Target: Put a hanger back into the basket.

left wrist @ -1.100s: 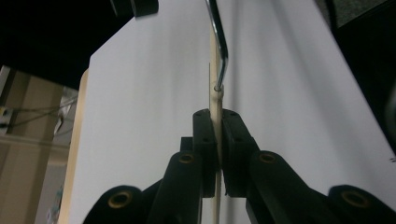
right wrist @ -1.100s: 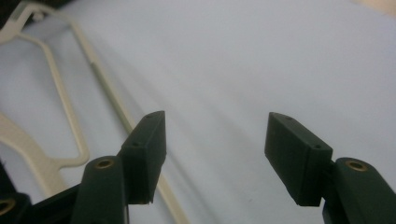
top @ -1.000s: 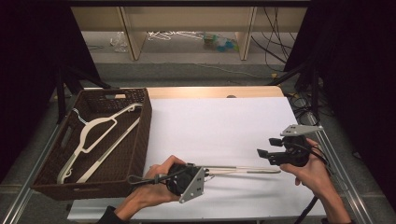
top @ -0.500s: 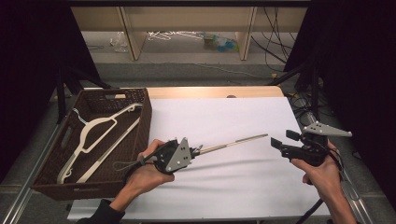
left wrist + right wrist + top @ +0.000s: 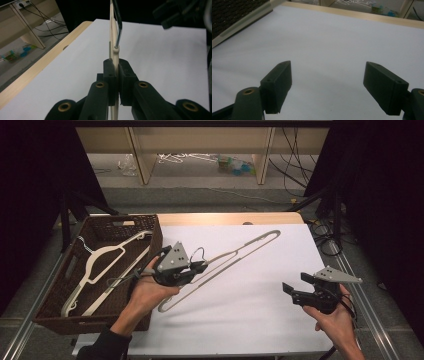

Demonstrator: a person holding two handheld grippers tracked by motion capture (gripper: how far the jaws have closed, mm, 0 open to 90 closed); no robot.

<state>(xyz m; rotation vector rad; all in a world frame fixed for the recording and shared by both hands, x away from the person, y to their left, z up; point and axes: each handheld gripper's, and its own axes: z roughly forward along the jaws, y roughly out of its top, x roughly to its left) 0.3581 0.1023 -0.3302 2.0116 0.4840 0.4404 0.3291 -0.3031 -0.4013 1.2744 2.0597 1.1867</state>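
left tool (image 5: 192, 270): clamped on hanger (image 5: 235, 254) | right tool (image 5: 295, 292): wide, empty, jaws just opening | risk: long hanger may snag basket (image 5: 55, 307) rim

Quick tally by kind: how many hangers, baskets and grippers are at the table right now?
Hangers: 3, one clamped in the left gripper, two in the basket
Baskets: 1
Grippers: 2, left, and right gripper with its jaws just opened and nothing between them
Total: 6
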